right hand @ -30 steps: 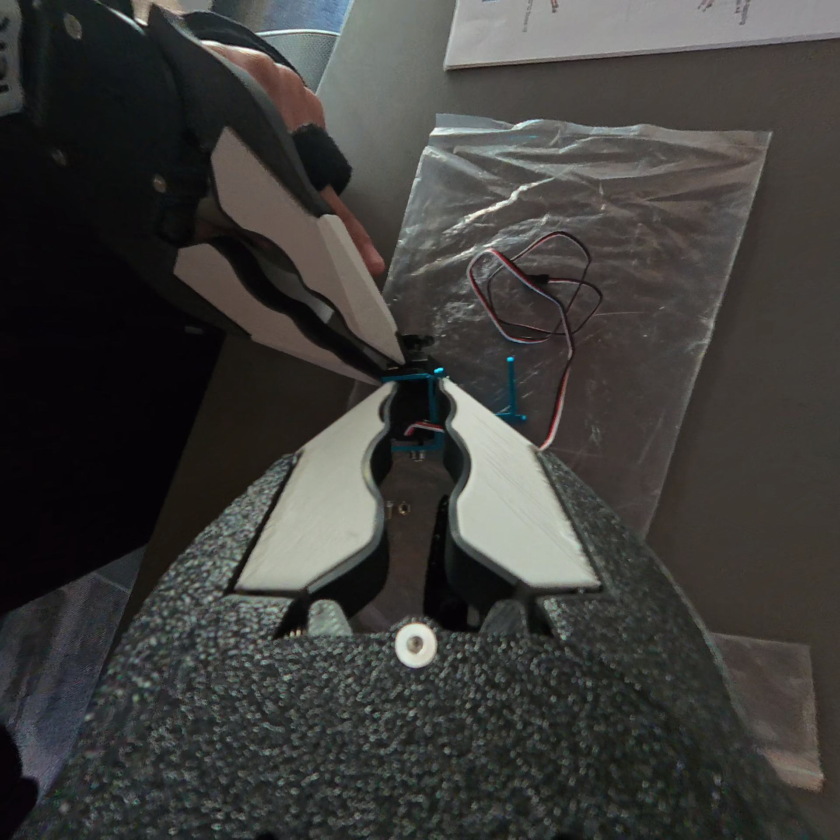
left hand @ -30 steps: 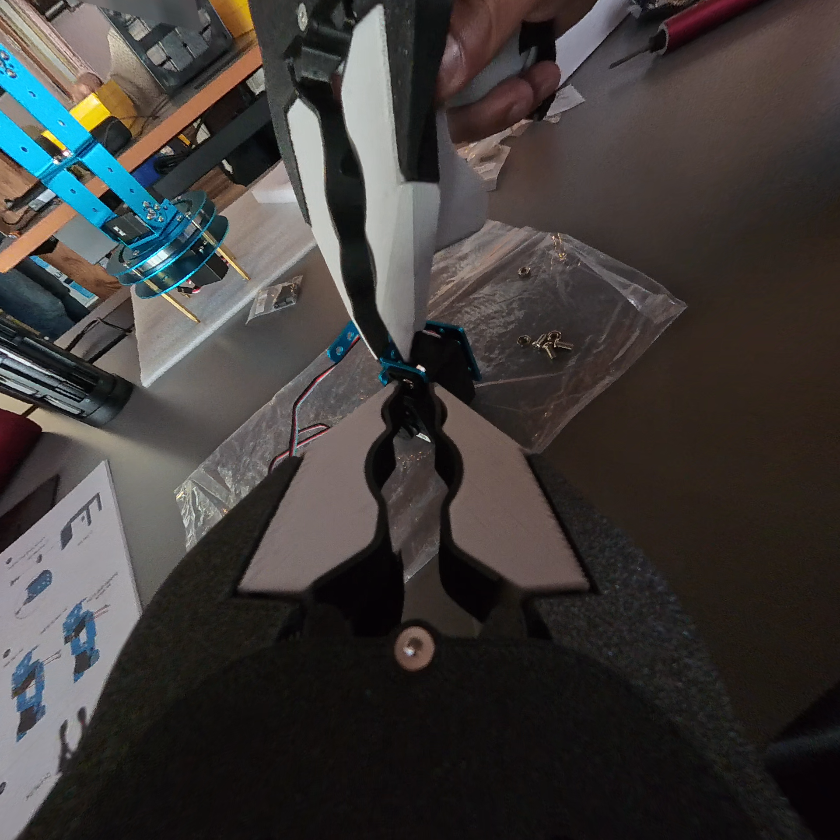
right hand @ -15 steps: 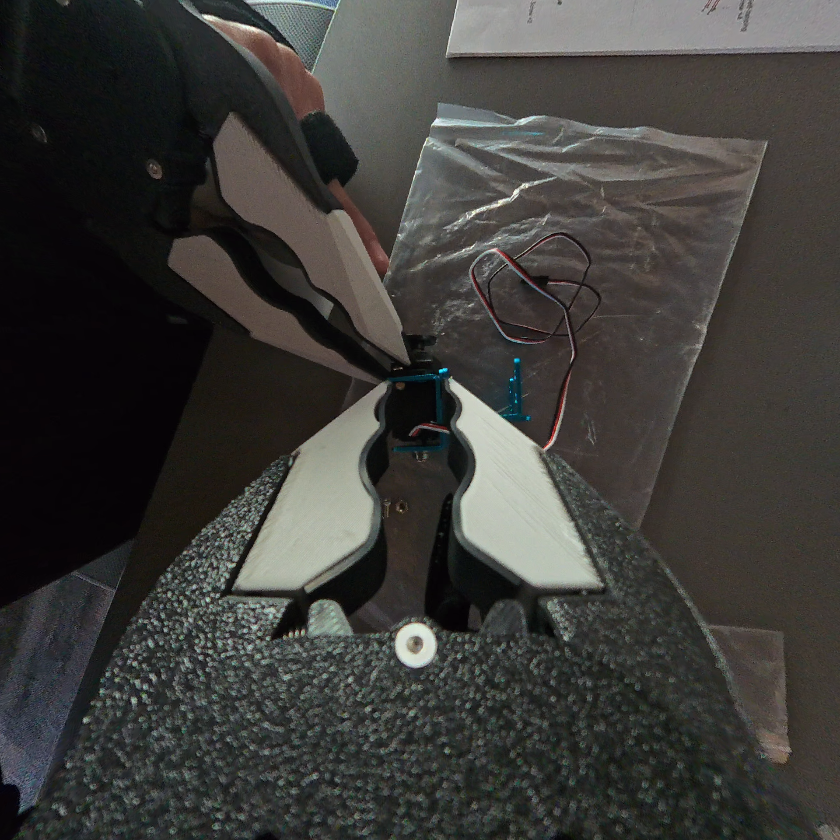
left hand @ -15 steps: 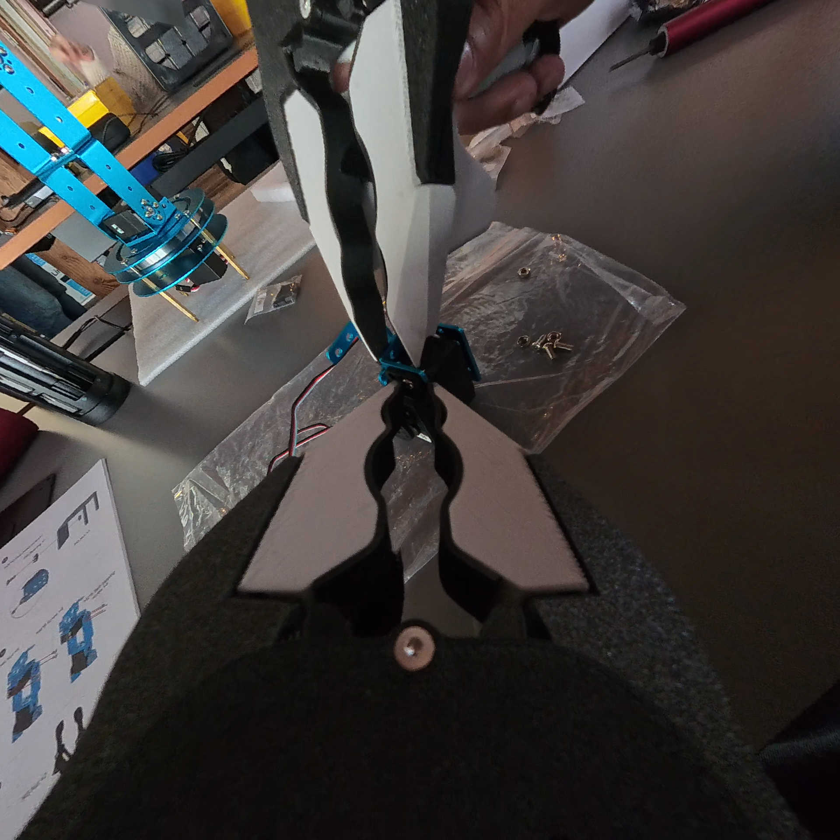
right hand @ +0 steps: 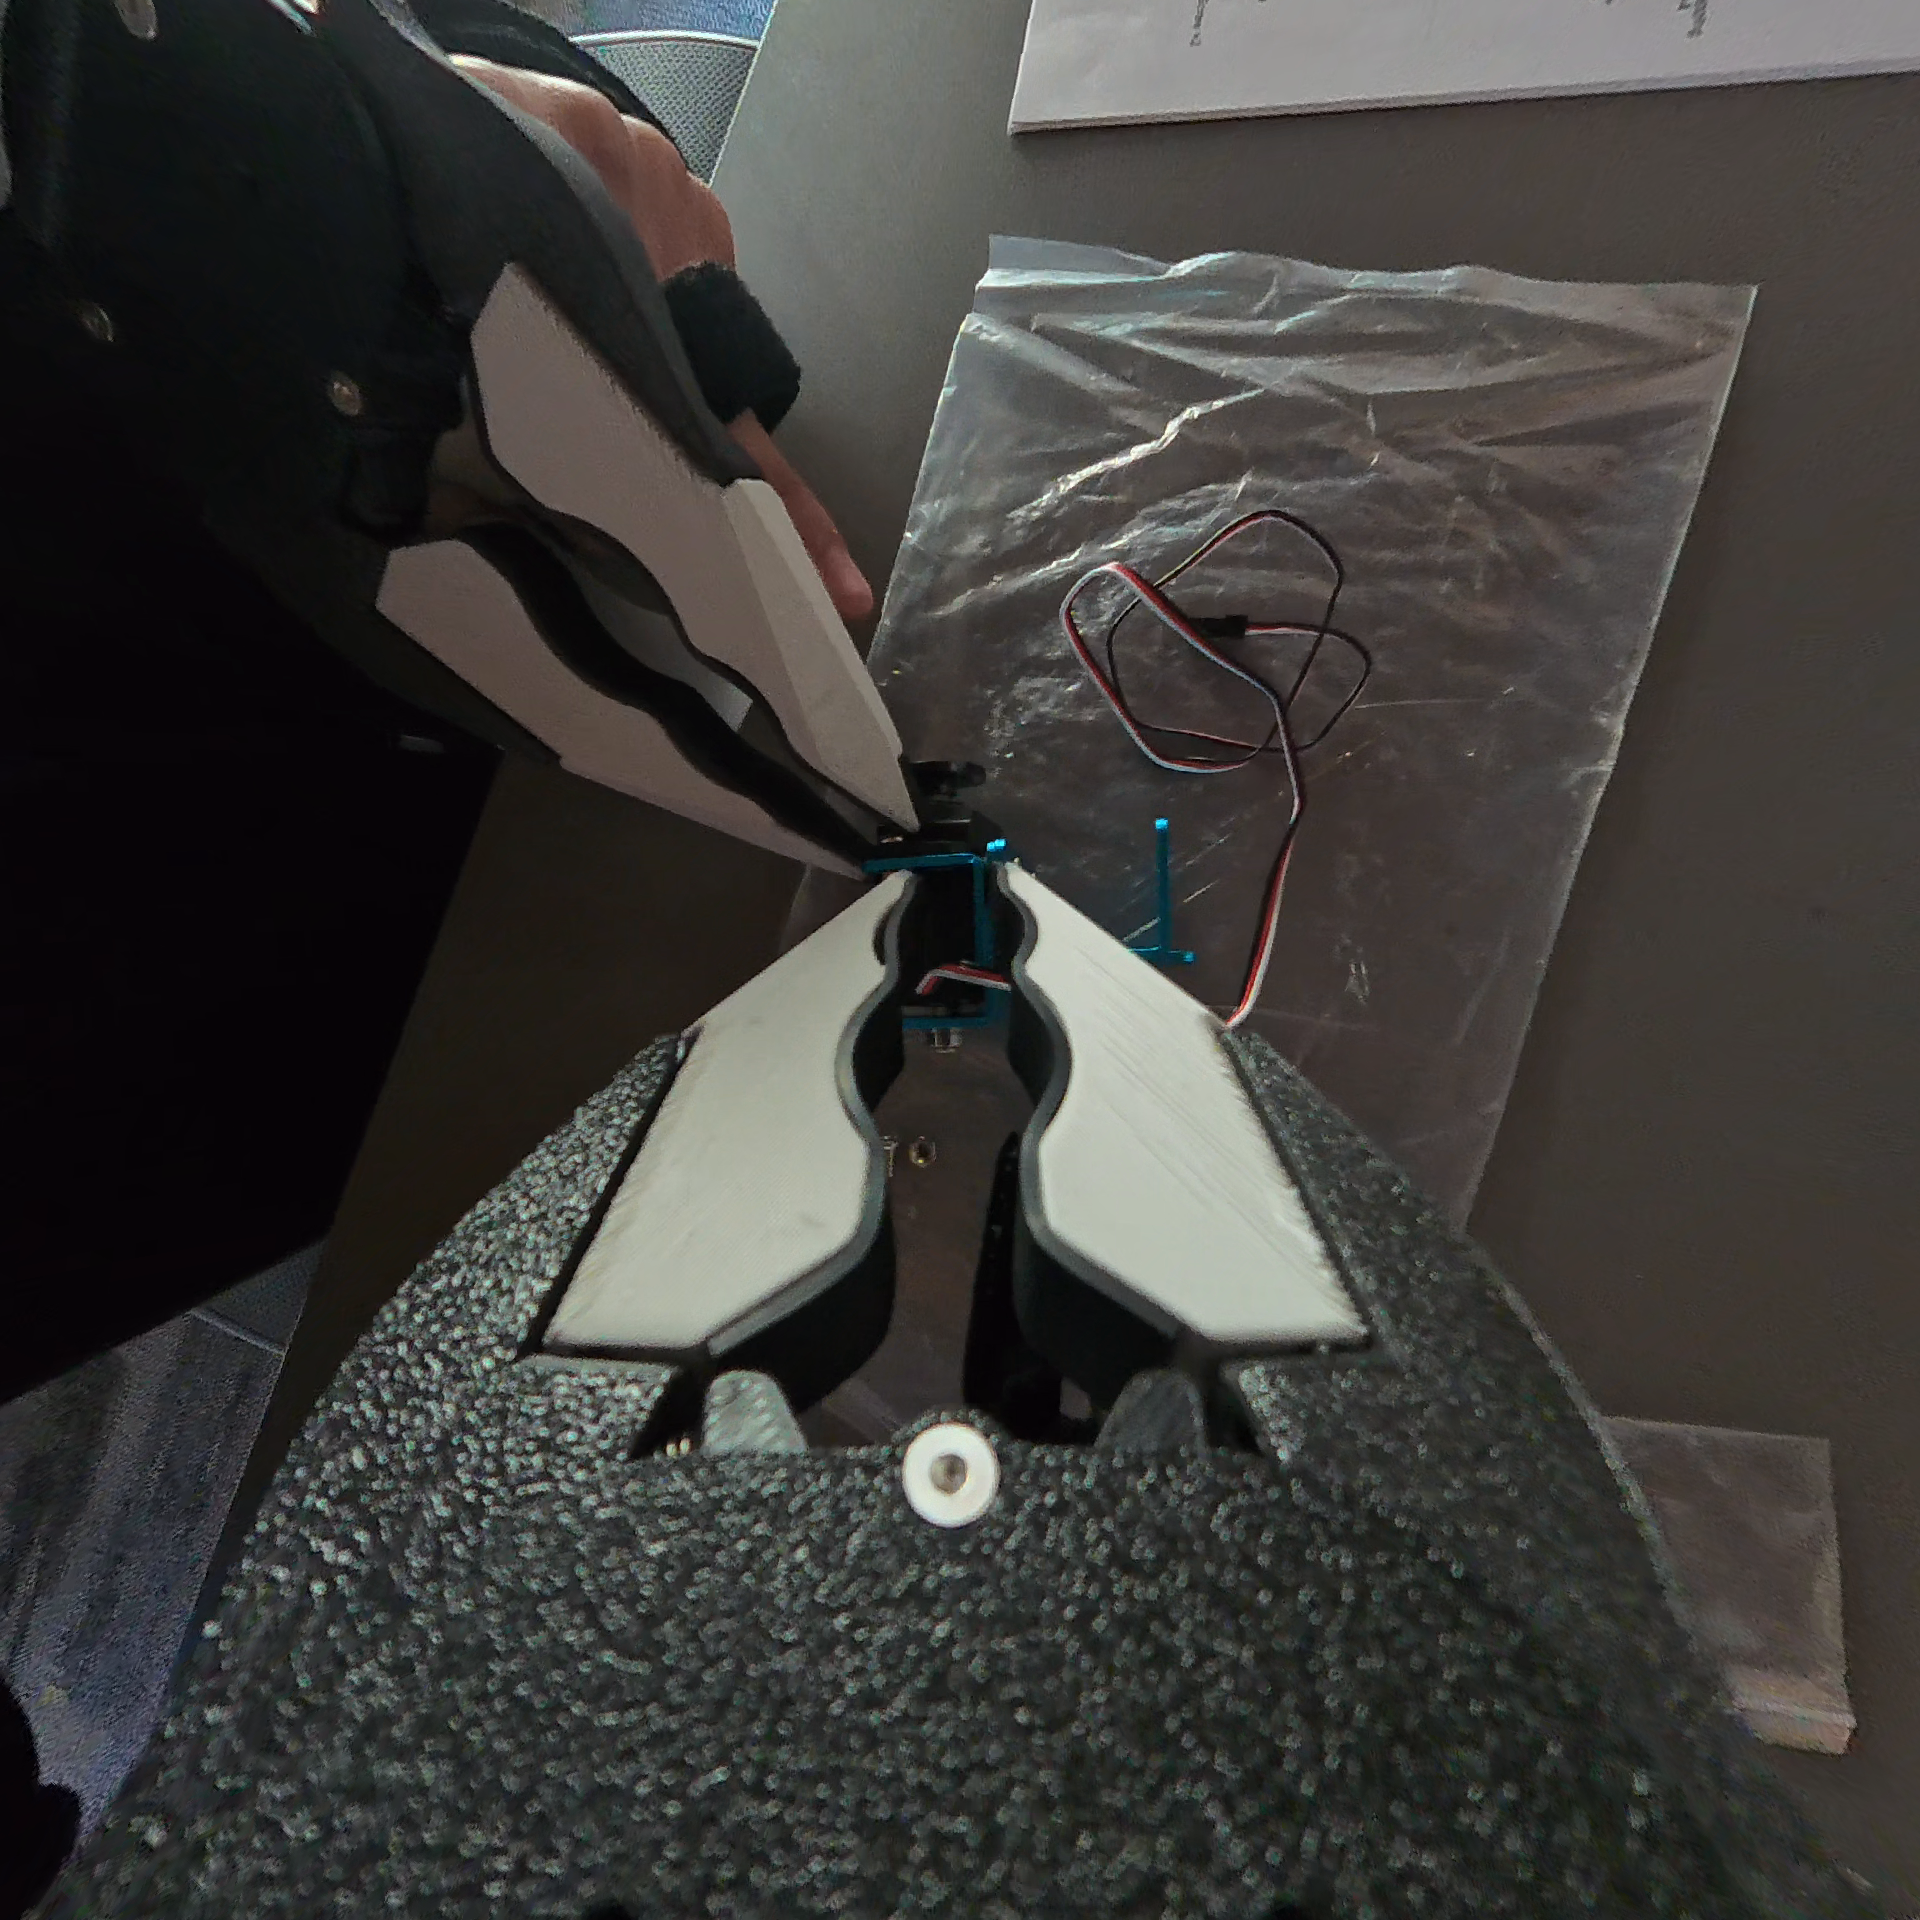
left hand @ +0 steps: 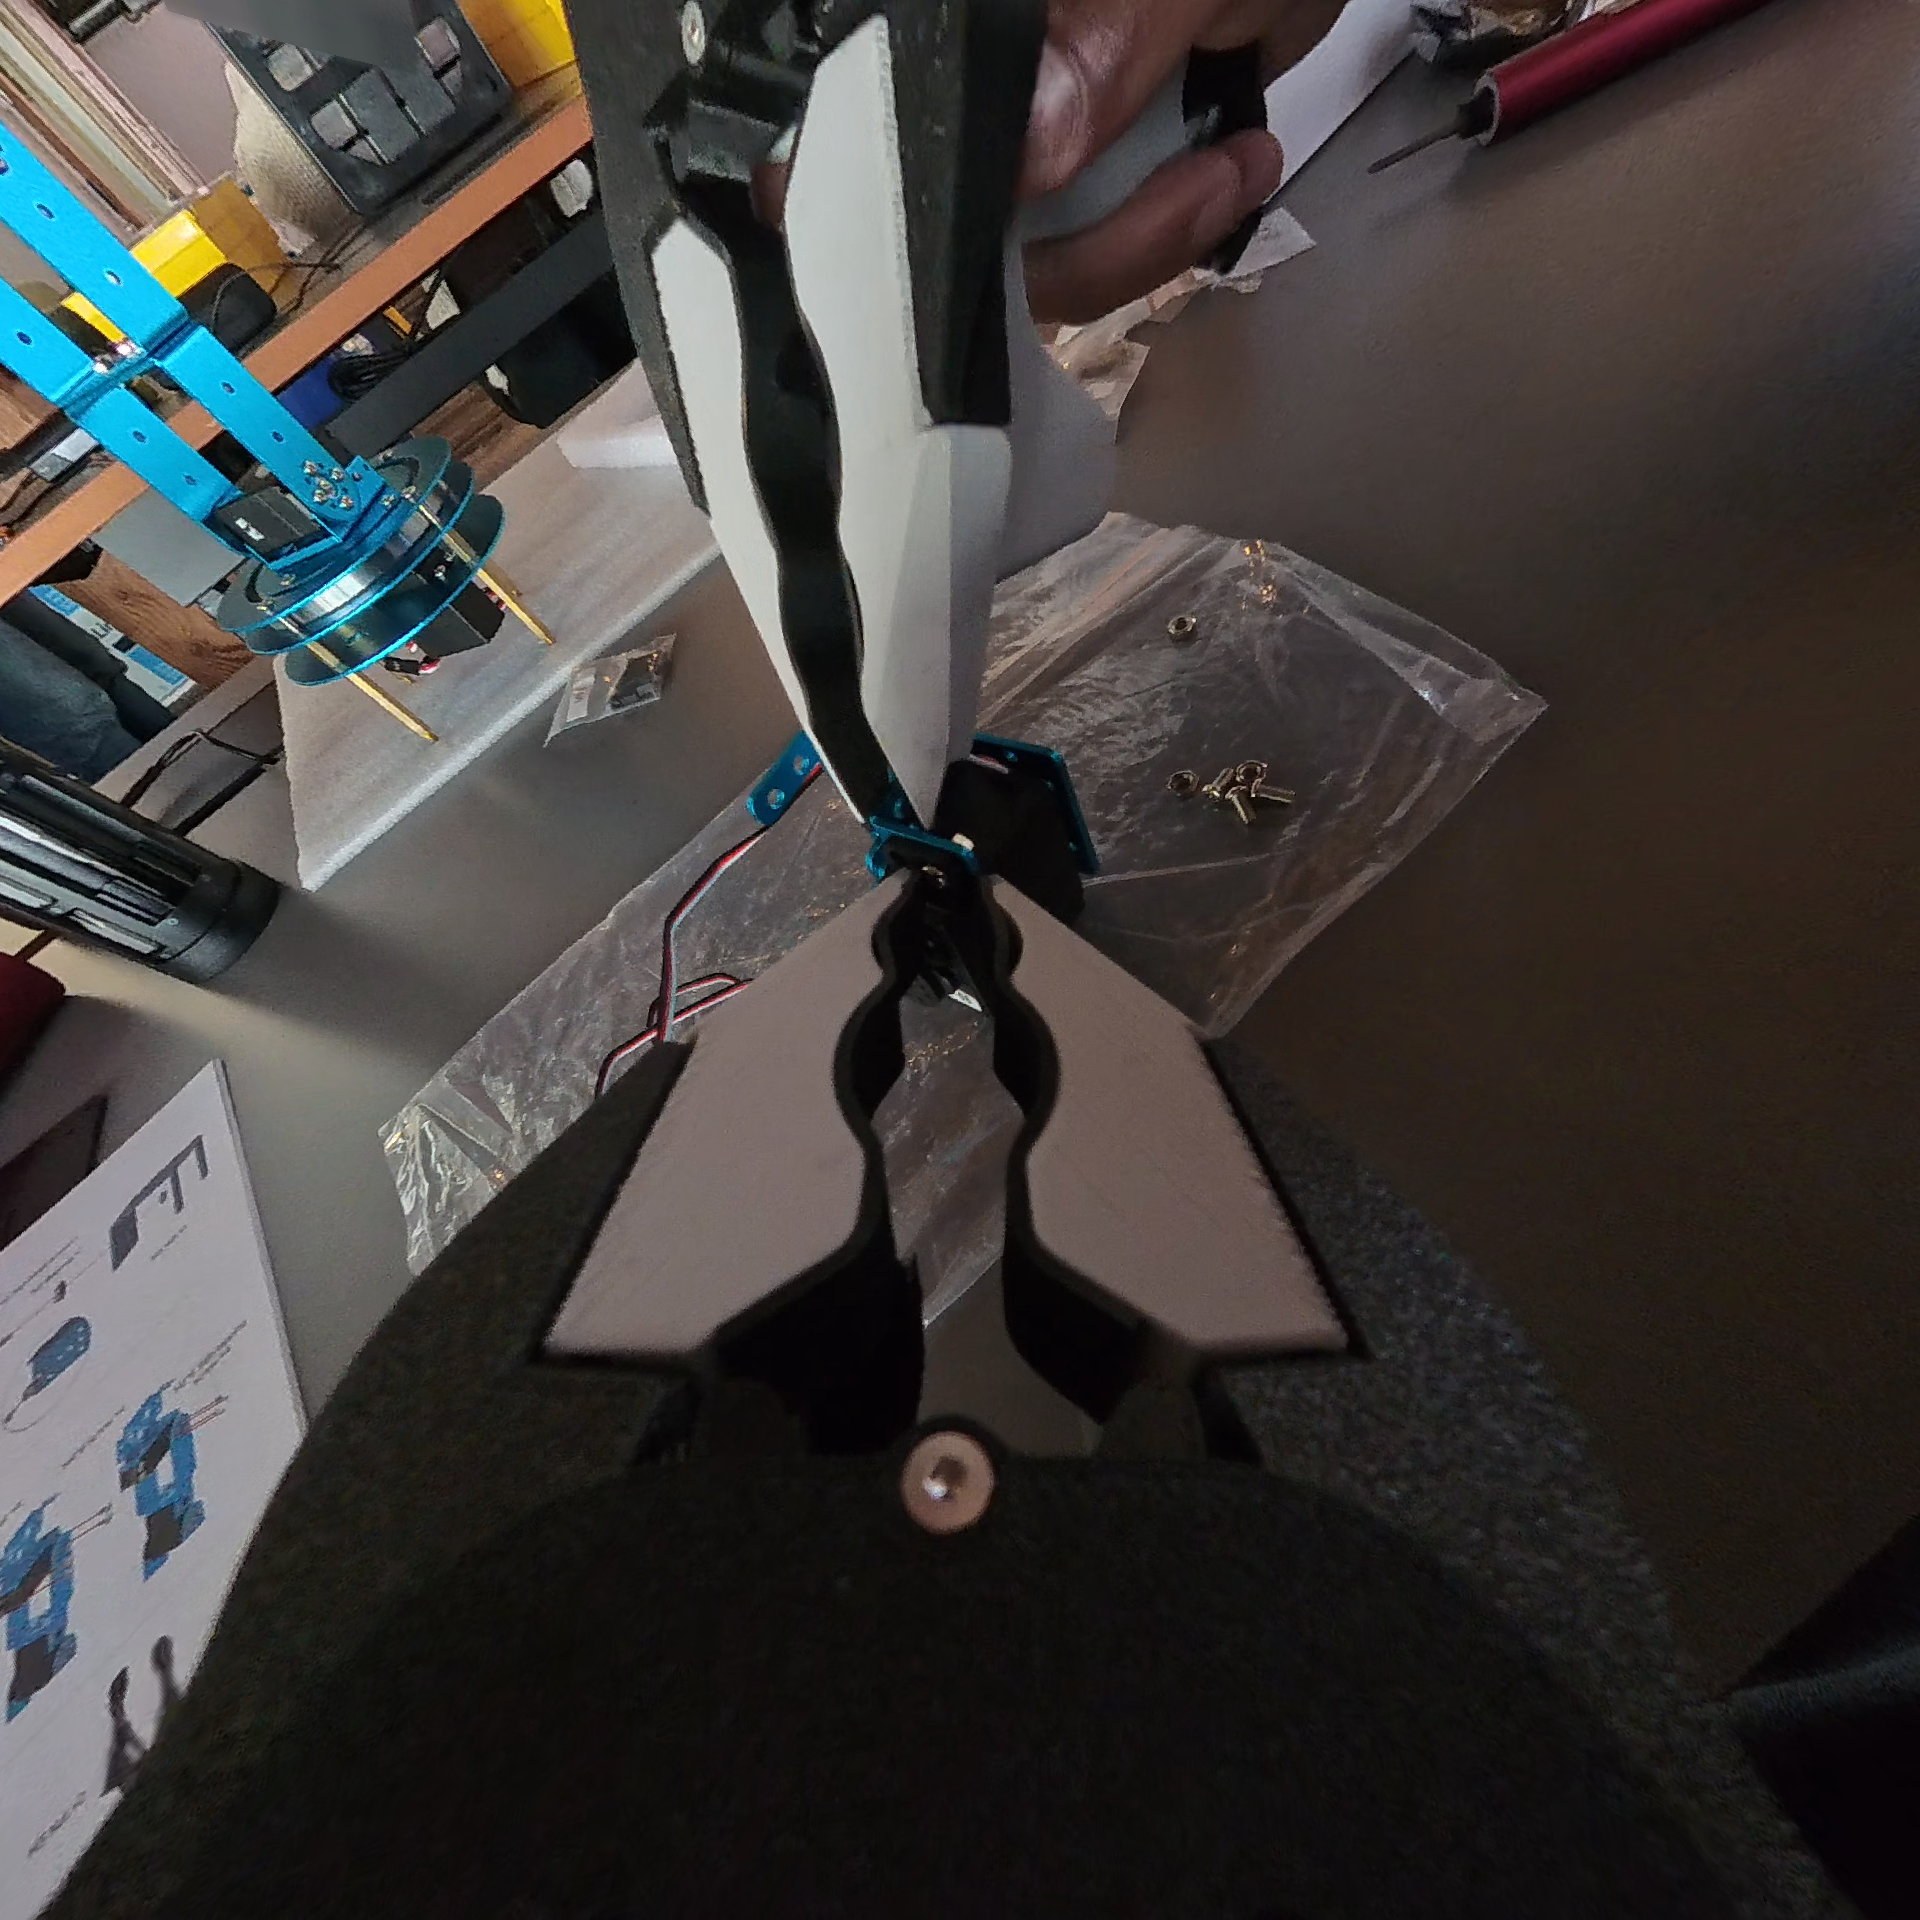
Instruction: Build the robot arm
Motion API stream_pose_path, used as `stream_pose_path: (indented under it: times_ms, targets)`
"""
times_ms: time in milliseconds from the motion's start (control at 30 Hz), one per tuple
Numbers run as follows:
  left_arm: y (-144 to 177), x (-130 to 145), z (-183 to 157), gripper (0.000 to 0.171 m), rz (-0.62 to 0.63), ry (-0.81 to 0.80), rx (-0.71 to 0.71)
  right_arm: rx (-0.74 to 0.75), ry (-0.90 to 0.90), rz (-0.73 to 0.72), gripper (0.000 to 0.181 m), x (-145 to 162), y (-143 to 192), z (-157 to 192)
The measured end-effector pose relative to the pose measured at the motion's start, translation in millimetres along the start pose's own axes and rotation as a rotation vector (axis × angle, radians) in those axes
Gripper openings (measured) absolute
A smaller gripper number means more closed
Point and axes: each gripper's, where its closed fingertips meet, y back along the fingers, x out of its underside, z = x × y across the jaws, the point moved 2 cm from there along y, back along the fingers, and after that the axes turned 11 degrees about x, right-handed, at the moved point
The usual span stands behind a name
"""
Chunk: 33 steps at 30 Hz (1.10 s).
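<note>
Spread over the grey tabletop [left hand: 1621, 540], mid-scene: a clear plastic bag [left hand: 1351, 727]. On its far right part, a small cluster of brass screws [left hand: 1236, 795], with a lone nut [left hand: 1179, 627] just beyond. On its left part, a looped red, white and black wire [right hand: 1226, 665], near a small blue bracket [right hand: 1164, 914]. Far left, on a pale sheet [left hand: 499, 686]: a blue beam-and-disc assembly [left hand: 353, 582] on brass legs, beside a tiny parts bag [left hand: 613, 691]. Left edge: a black cylinder [left hand: 114, 894]. Near left: a printed instruction sheet [left hand: 125, 1403]. Far right: a red tube [left hand: 1590, 73].
</note>
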Motion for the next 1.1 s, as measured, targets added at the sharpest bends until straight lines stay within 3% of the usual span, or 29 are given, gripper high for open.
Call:
stream_pose_path:
  times_ms: [67,133,400,633,1100]
  targets:
    - [0,0,-1,0.009,-0.001,-0.004,0.001,0.005,0.015,0.006,0.013,1,1,1]
    - [0,0,0,0.009,0.001,-0.005,-0.002,-0.058,0.036,0.028,0.038,2,5,11]
    - [-1,0,-1,0.009,0.005,-0.035,-0.015,0.049,0.089,0.051,0.022,0,0,5]
    - [-1,-1,0,0.009,0.004,-0.036,-0.005,0.114,0.149,0.074,0.023,0,-1,4]
    - [-1,-1,-1,0.009,0.008,-0.046,-0.022,0.022,0.050,0.072,0.019,0,0,3]
